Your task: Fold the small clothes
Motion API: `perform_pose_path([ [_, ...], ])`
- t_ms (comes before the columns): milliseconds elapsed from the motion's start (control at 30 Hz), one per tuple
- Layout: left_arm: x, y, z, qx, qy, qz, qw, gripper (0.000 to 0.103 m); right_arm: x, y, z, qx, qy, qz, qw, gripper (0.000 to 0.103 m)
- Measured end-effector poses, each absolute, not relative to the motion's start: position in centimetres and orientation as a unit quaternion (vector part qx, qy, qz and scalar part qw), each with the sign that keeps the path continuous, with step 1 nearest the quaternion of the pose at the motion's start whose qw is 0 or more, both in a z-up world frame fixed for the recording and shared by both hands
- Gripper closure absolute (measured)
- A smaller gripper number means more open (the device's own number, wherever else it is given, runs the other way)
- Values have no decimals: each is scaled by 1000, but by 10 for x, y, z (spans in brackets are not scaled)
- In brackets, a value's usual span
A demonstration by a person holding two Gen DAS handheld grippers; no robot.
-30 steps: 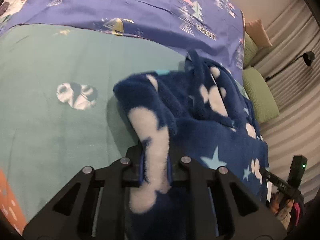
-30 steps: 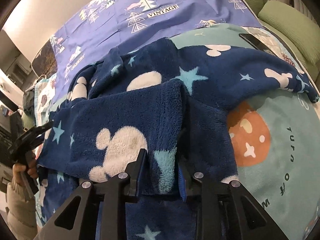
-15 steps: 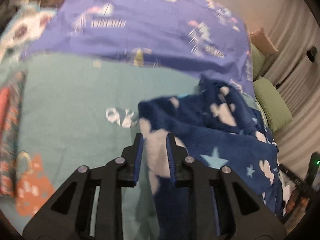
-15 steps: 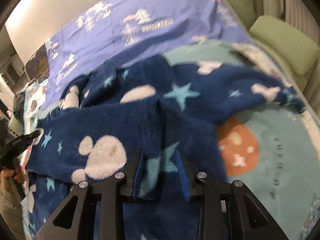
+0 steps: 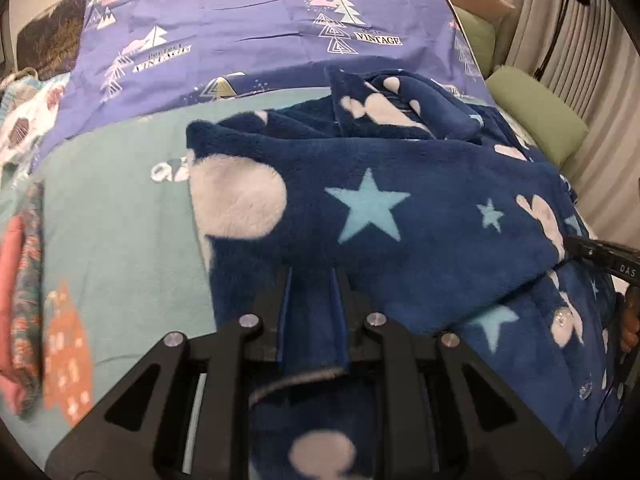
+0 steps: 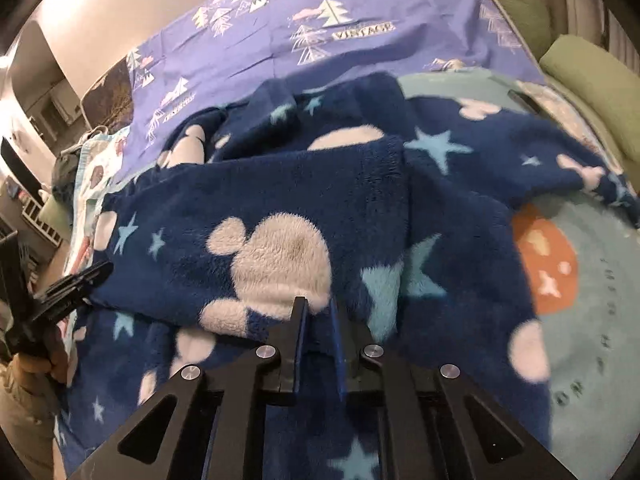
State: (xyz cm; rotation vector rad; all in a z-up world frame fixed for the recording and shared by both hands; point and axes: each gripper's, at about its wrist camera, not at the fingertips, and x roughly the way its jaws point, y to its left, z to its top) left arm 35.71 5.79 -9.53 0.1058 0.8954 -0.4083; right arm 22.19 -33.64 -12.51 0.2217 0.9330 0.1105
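A navy fleece garment (image 5: 400, 208) with white mouse heads and pale blue stars lies on the bed, one layer folded over another. My left gripper (image 5: 314, 280) is shut on its near edge at the left. My right gripper (image 6: 318, 312) is shut on its near edge further right, seen in the right wrist view on the same garment (image 6: 280, 208). Each gripper shows at the side of the other's view: the right one (image 5: 600, 254) and the left one (image 6: 68, 284).
The bed has a teal sheet (image 5: 120, 208) with orange prints and a purple tree-print cover (image 5: 248, 28) behind. Green cushions (image 5: 536, 116) and curtains stand at the right. Pink patterned cloth (image 5: 20, 280) lies at the left edge.
Both grippers have pulled the folded layer toward me and spread it flat and wide. The lifted, bunched cloth in the left gripper now lies stretched across the lower layer.
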Motion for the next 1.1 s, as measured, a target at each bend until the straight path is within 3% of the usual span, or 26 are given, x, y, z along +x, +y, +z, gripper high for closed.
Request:
perform_pose_path([
  [267,312,25,-51,75,385,-222,892,78,170,-332,-89,44,408,6,912,90],
  [433,293,-12,-39,91,357,-234,900,58,145,-340,-72,28,382,-7,924,90],
  [667,282,-86,-43,99,365,-255,890,56,120,-395,-67,67,364,-26,929,88],
  [833,285,-136,-55,92,377,-270,881,56,124,-480,-93,193,360,-16,913,69],
  [1100,295,-180,-78,94,396,-287,867,50,162,-640,-165,459,350,-47,815,66],
])
